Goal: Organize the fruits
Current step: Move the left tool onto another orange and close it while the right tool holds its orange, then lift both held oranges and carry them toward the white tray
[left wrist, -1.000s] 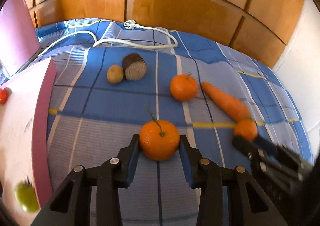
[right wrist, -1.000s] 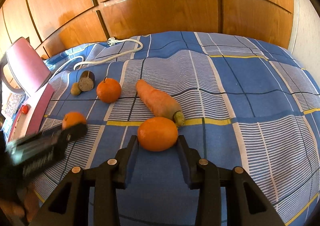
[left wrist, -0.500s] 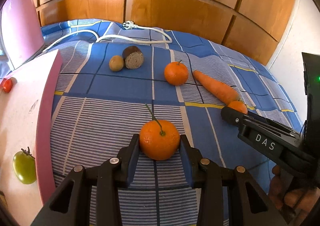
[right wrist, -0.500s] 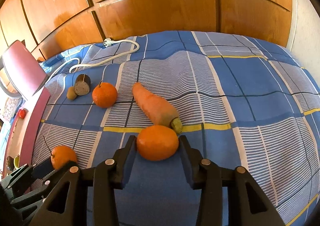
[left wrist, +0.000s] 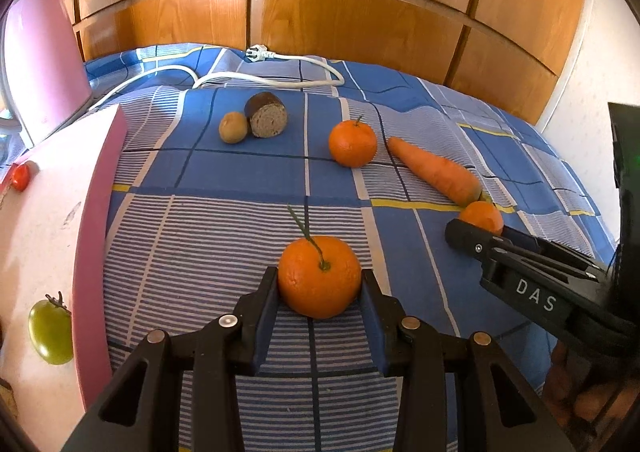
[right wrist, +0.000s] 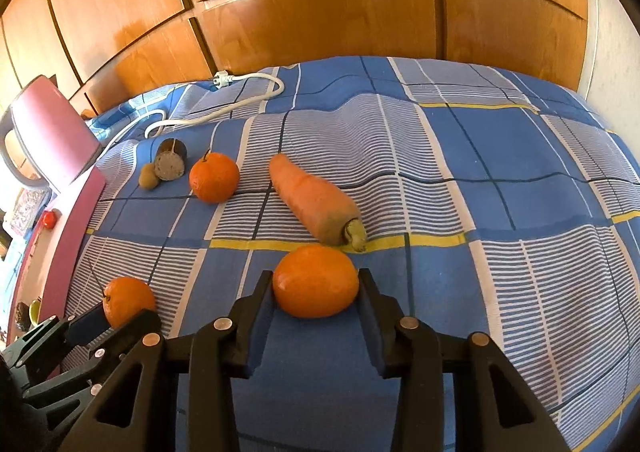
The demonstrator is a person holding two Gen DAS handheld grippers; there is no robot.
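My left gripper [left wrist: 320, 286] is shut on an orange with a thin green stem [left wrist: 320, 276], low over the blue checked bedspread [left wrist: 240, 187]. My right gripper [right wrist: 316, 290] is shut on a second, stemless orange [right wrist: 316, 280], just in front of the carrot's [right wrist: 316, 203] stub end. Each gripper shows in the other's view: the right gripper [left wrist: 472, 236] at the right, the left gripper [right wrist: 116, 318] at the lower left with its orange [right wrist: 128, 300]. A third orange [left wrist: 353, 143] lies free farther back, left of the carrot [left wrist: 436, 169].
A pink-edged white tray [left wrist: 94, 211] borders the bed on the left, holding a green tomato [left wrist: 50, 332] and a red one [left wrist: 20, 175]. A kiwi-like brown fruit [left wrist: 233, 127] and a bread piece [left wrist: 266, 115] lie at the back. A white cable [left wrist: 280, 59] runs near the wooden wall.
In the right wrist view the left gripper with its stemmed orange has drawn back toward the lower left, nearer the tray. The right gripper has stayed put, still gripping its orange.
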